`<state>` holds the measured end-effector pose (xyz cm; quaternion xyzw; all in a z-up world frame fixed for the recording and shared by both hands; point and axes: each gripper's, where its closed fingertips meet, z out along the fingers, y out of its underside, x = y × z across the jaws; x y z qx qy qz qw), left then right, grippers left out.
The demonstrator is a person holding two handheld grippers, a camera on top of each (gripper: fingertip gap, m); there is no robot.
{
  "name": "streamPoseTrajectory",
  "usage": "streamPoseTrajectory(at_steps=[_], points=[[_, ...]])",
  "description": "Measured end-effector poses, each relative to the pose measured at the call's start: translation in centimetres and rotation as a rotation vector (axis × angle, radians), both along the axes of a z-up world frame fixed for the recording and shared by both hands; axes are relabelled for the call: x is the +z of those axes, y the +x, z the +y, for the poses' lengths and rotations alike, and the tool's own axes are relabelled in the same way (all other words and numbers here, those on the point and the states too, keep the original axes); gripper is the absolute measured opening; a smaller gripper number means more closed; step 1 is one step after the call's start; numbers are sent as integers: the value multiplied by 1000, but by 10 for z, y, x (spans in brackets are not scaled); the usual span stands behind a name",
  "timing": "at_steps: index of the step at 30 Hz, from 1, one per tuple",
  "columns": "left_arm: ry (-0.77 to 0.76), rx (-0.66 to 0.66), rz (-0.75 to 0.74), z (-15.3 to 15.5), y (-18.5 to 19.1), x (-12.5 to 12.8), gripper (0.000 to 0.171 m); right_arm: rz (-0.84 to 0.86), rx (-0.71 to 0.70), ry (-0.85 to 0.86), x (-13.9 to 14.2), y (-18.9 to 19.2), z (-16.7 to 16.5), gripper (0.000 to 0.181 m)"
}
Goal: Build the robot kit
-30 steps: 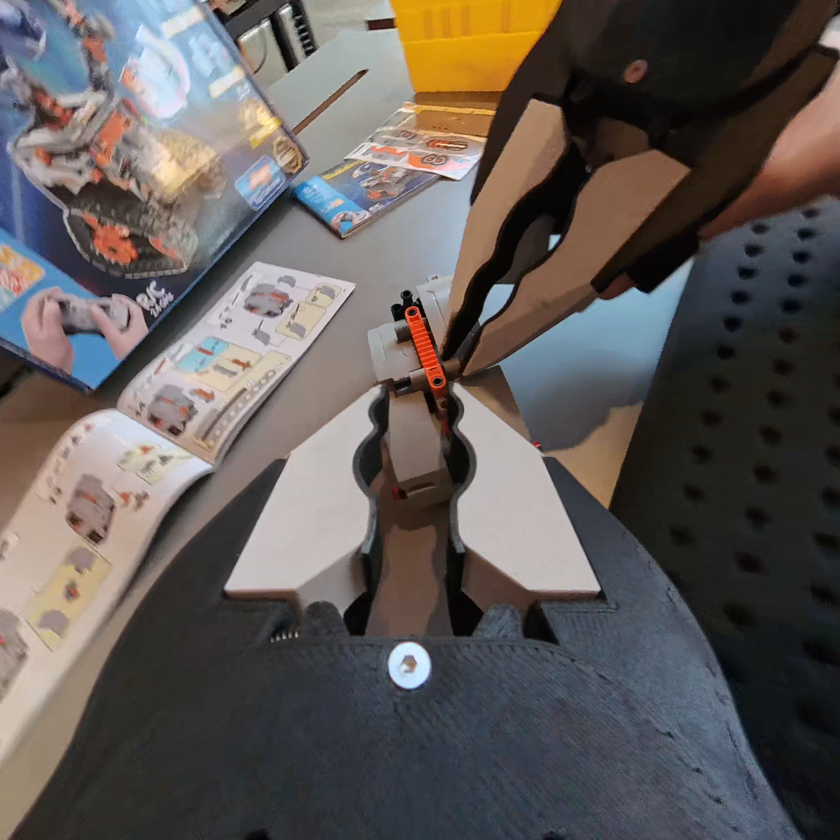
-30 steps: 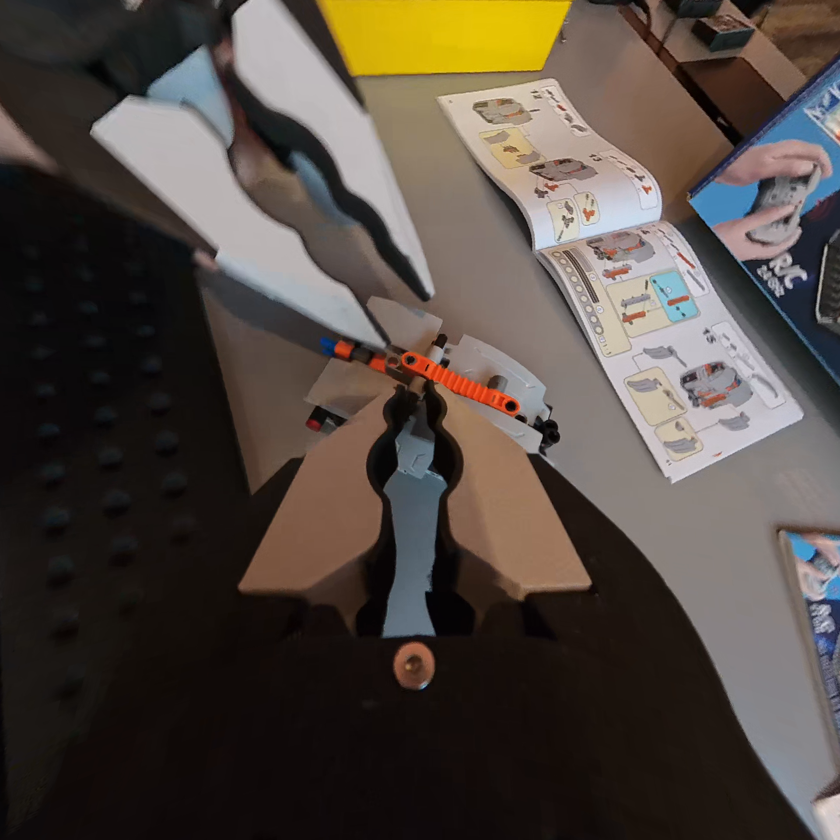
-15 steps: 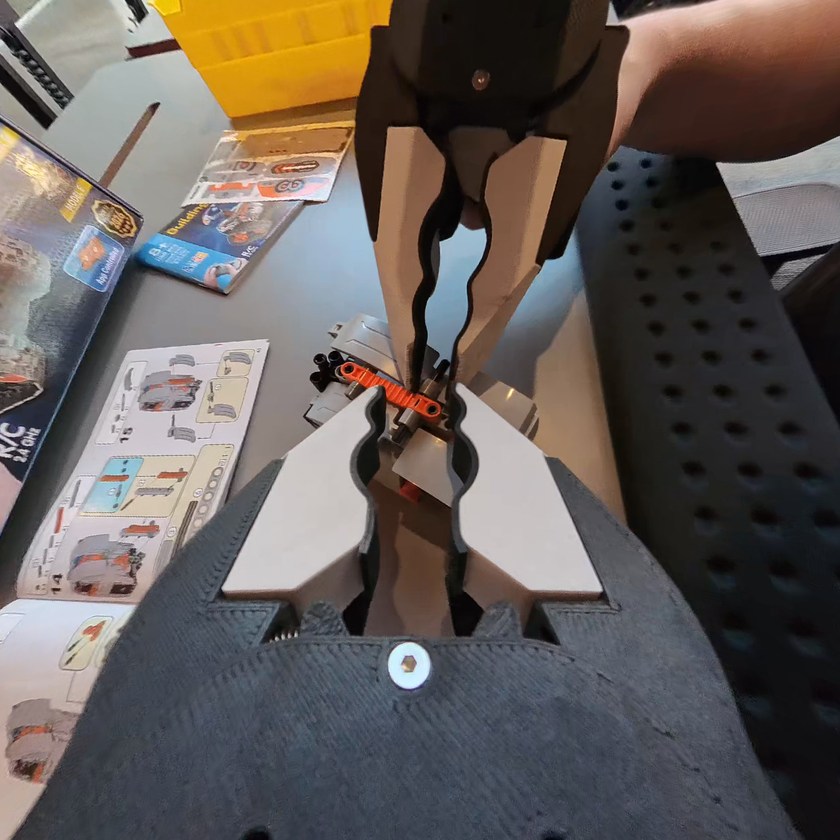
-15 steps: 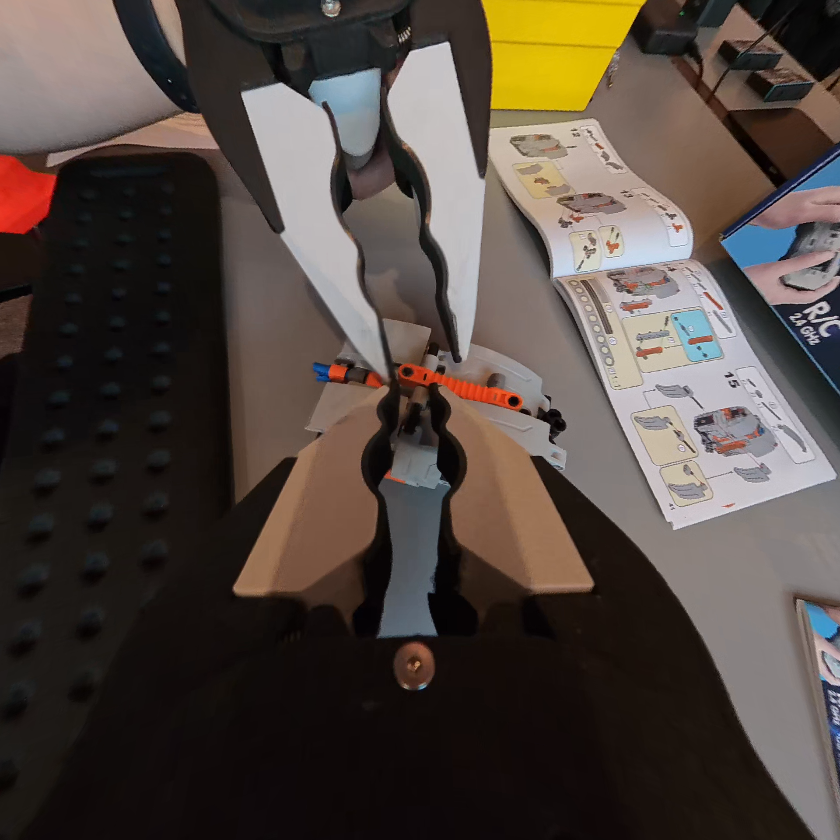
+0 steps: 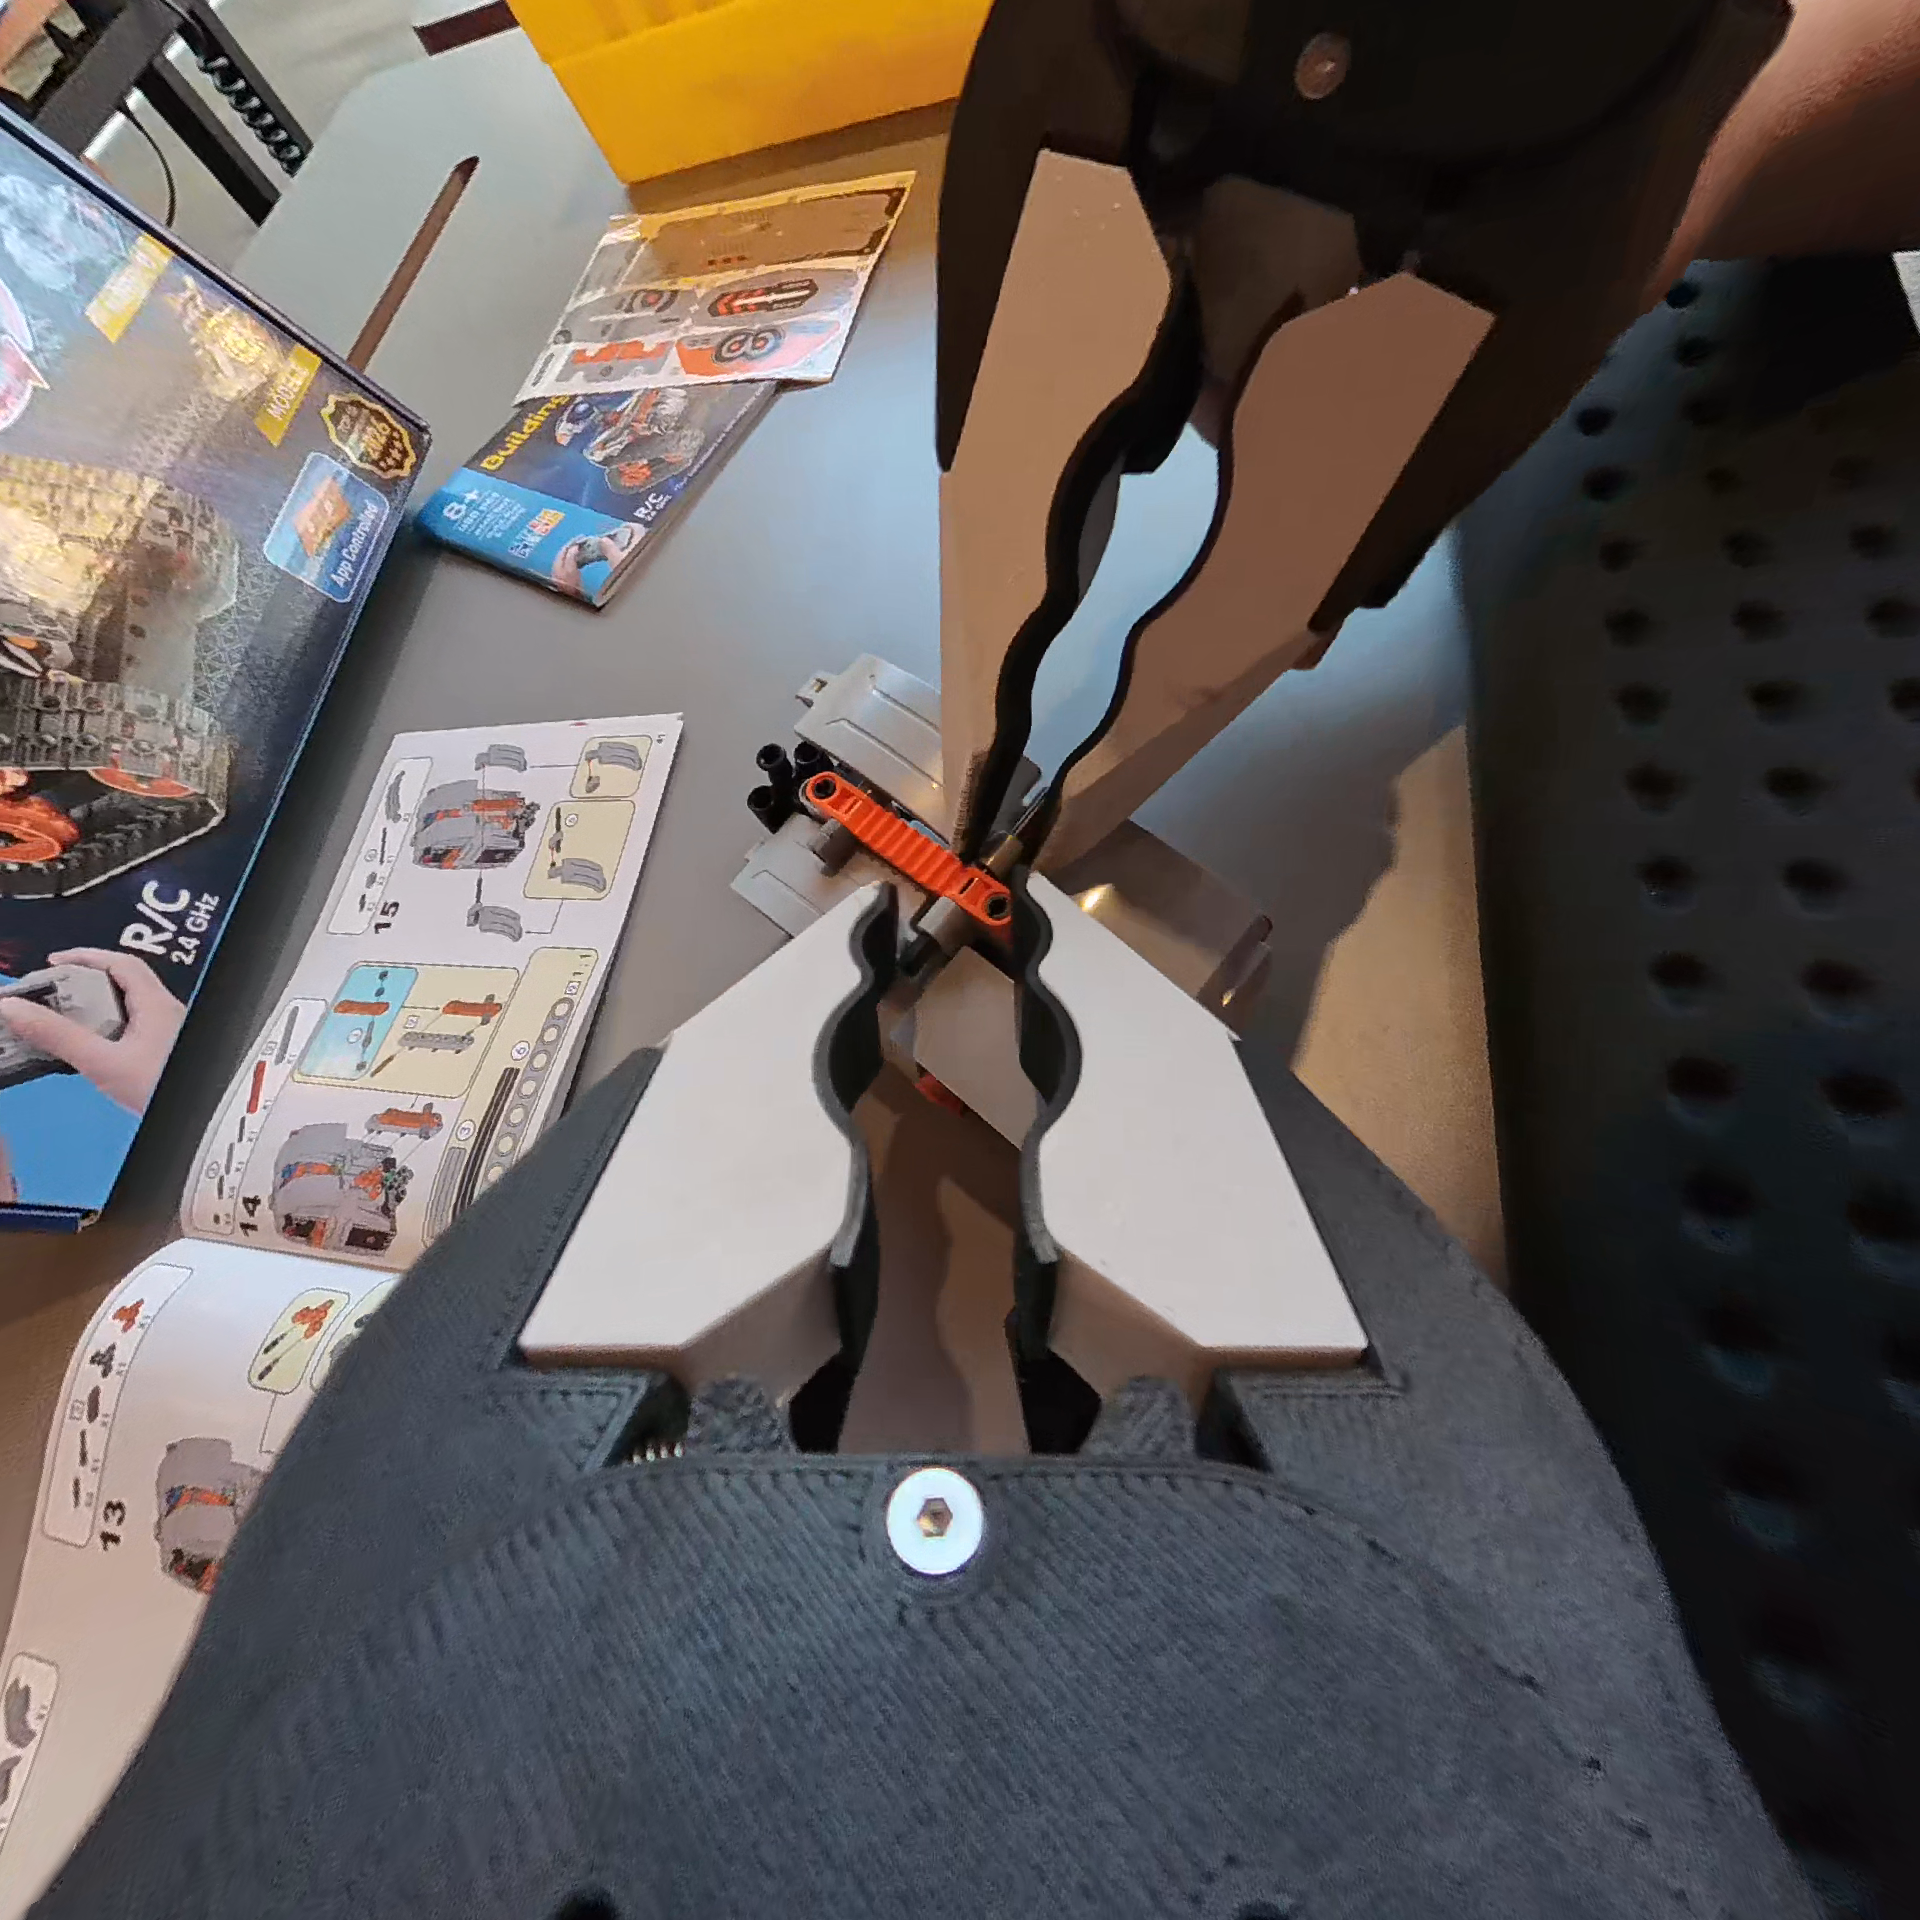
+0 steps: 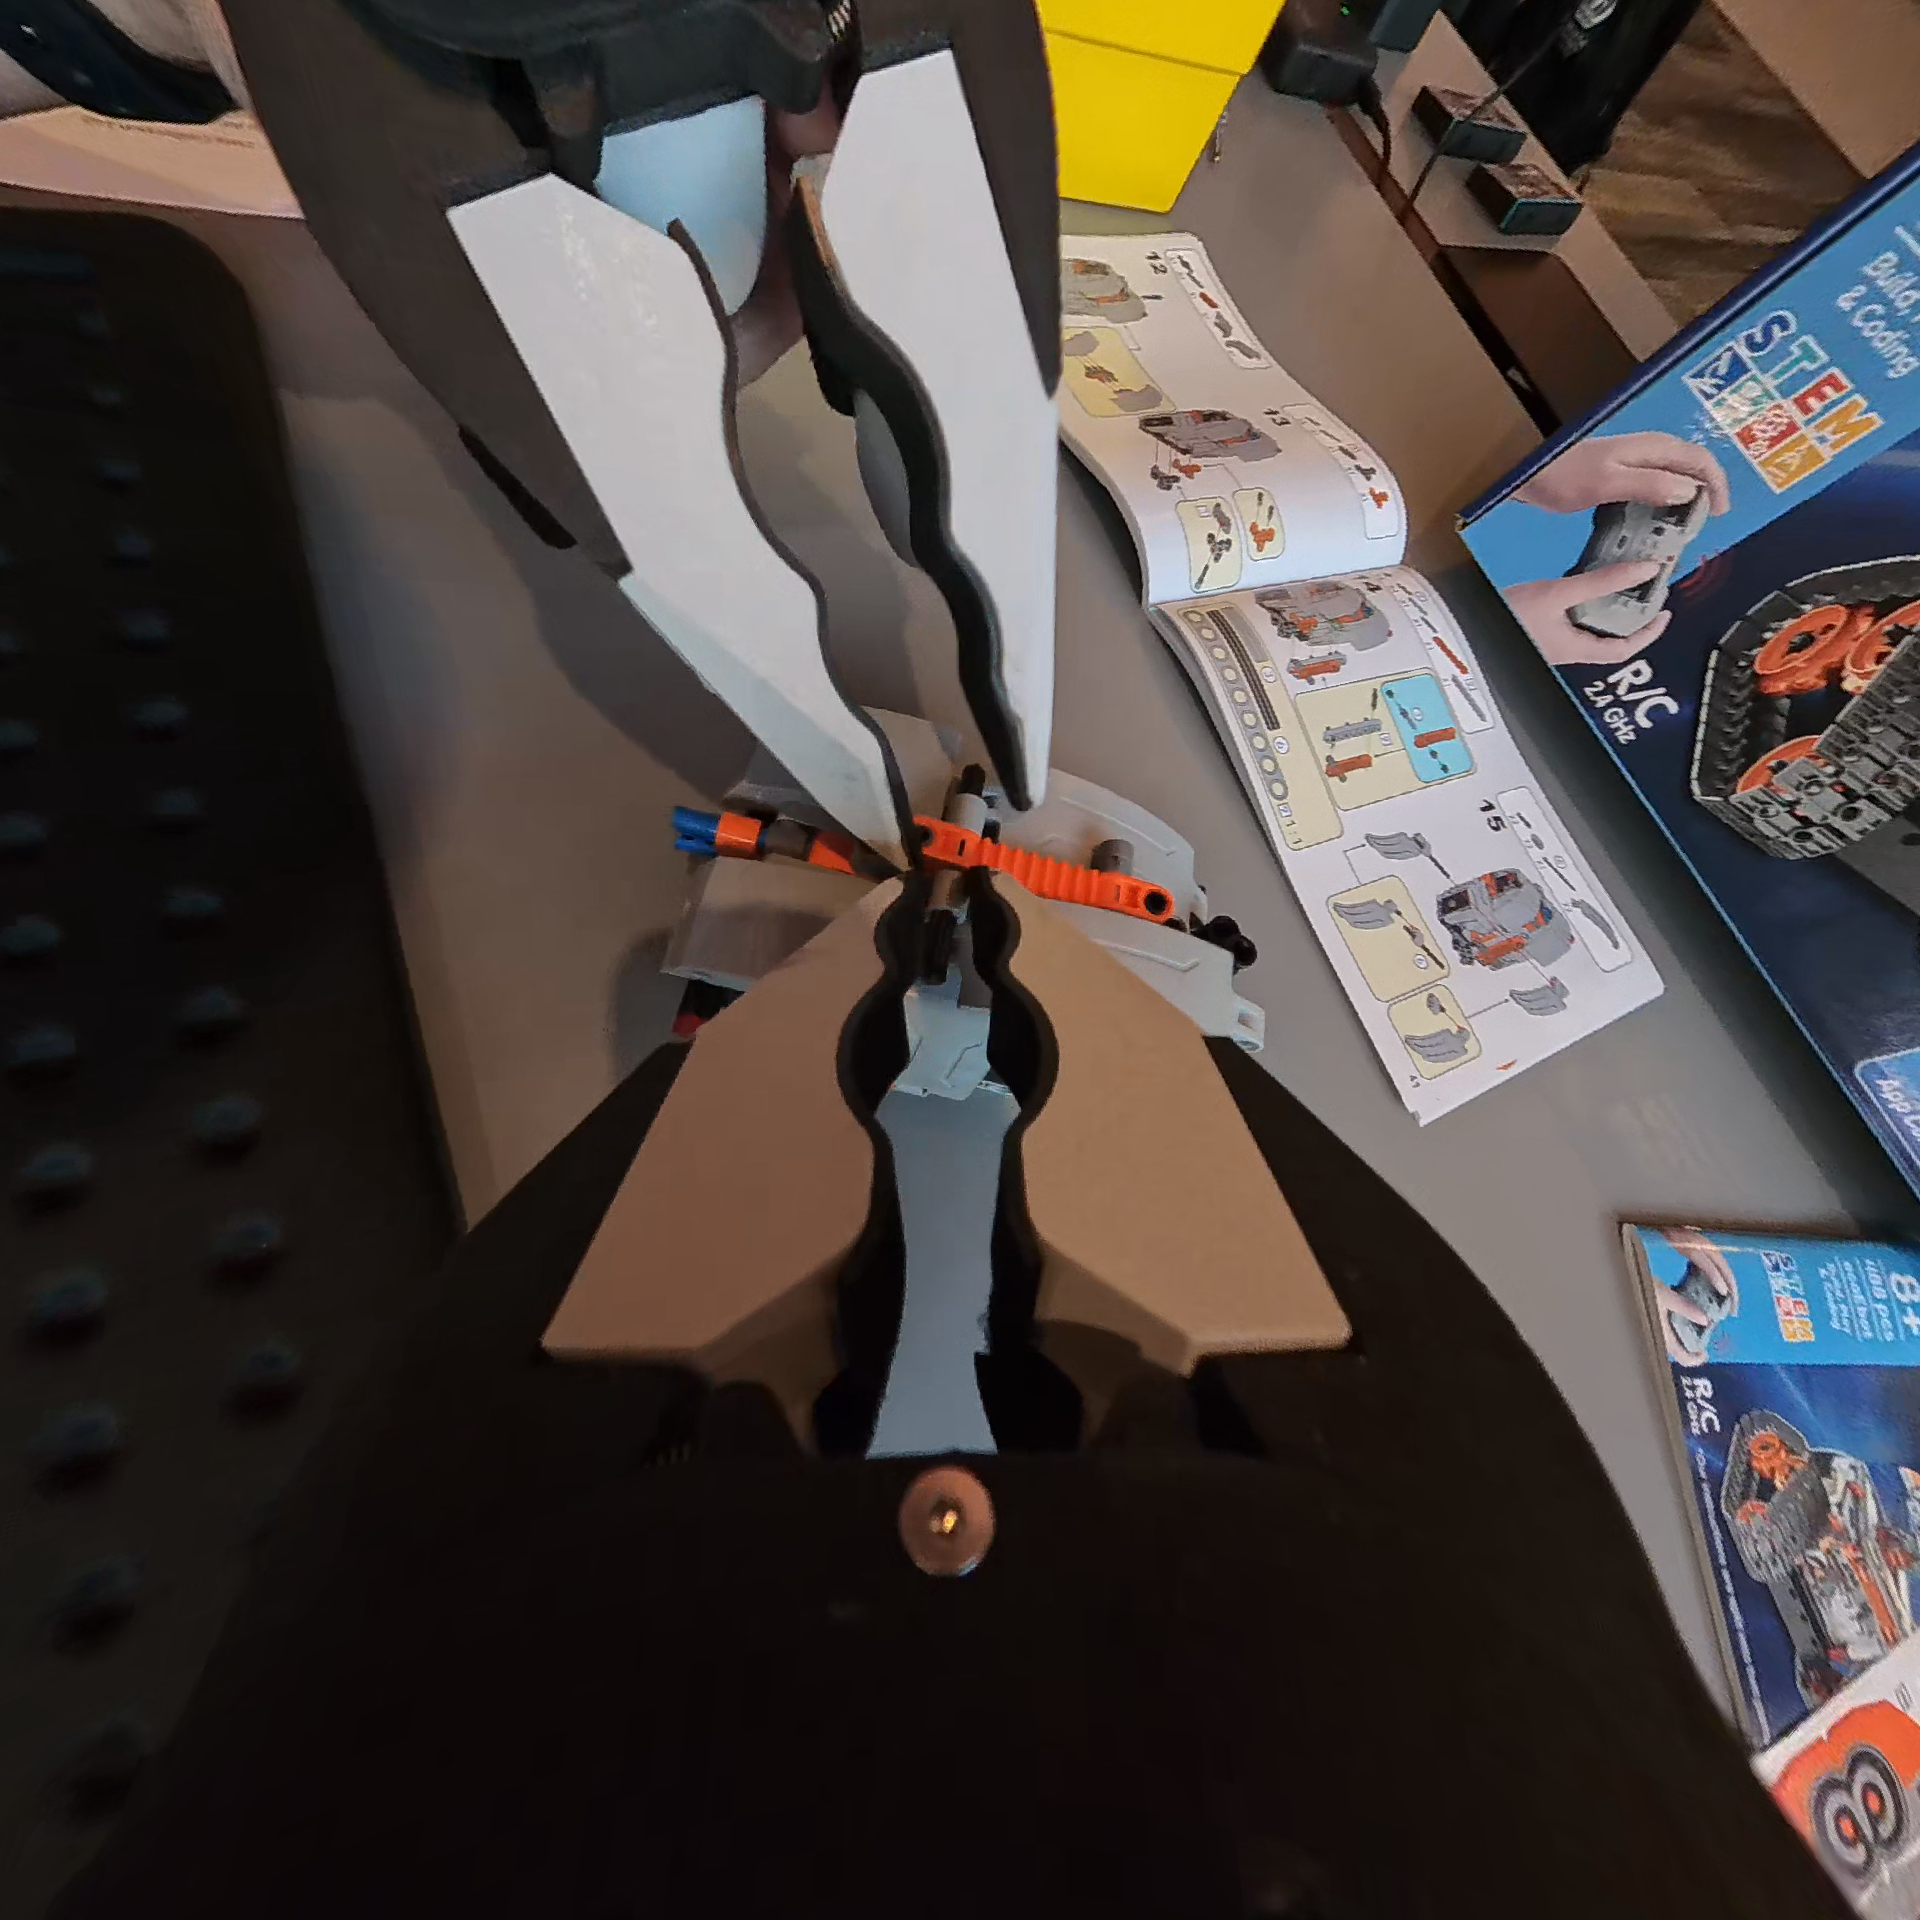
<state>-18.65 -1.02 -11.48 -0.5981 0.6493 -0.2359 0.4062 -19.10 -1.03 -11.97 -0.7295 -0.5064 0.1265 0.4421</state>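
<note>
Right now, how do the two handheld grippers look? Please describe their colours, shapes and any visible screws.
Both look alike. The left gripper has a black ridged 3D-printed body, one silver hex screw and two pale wedge-shaped fingers lined with wavy black pads. The right gripper has the same black body, tan-looking fingers and a copper-toned screw. No cables or sleeves show.

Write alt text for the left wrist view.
The left gripper and right gripper meet tip to tip at a grey pin through an orange beam on a grey model. An open manual lies left.
</note>
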Motion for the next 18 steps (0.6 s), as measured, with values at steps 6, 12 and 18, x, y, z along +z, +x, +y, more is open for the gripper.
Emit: streamPoseTrajectory(at_steps=[6, 12, 18], points=[[-68, -15, 34, -3, 0, -2, 14, 41, -34, -31, 0, 0, 0, 8], [-214, -67, 65, -4, 2, -3, 17, 51, -21, -33, -1, 0, -2, 7], [-293, -90, 150, -4, 2, -4, 16, 17, -15, -25, -1, 1, 0, 8]])
